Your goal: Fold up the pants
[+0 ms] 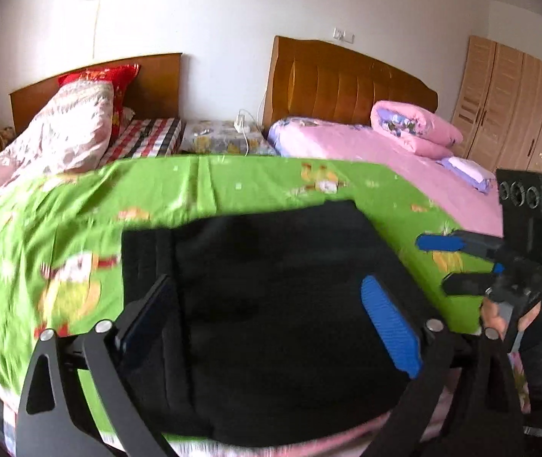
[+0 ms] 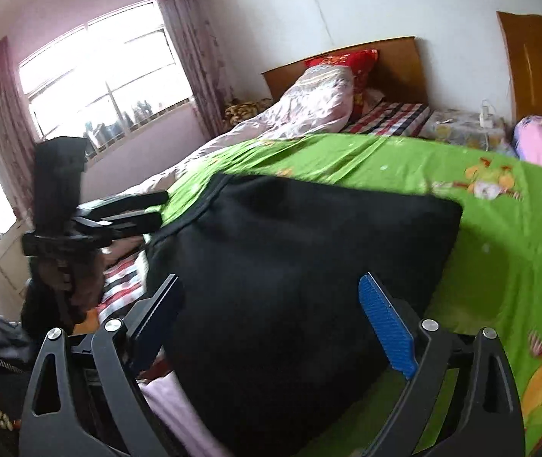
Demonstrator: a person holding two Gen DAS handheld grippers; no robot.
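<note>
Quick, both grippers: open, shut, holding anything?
Left hand-held gripper: open, empty, above the black pants.
Right hand-held gripper: open, empty, above the pants too.

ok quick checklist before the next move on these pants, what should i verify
1. Left gripper free of cloth: ok, its jaws stand open above the black pants.
2. Right gripper free of cloth: ok, open, nothing between its blue pads.
3. Pants folded into a compact block: ok, a squarish shape in both views.
4. Pants fully on the green sheet: cannot tell, the near edge is hidden behind the gripper frames.
5. Fold edges even: cannot tell, the dark cloth and blur hide the layers.
6. Space around the pants on the sheet: ok, only bare sheet shows beside them.
</note>
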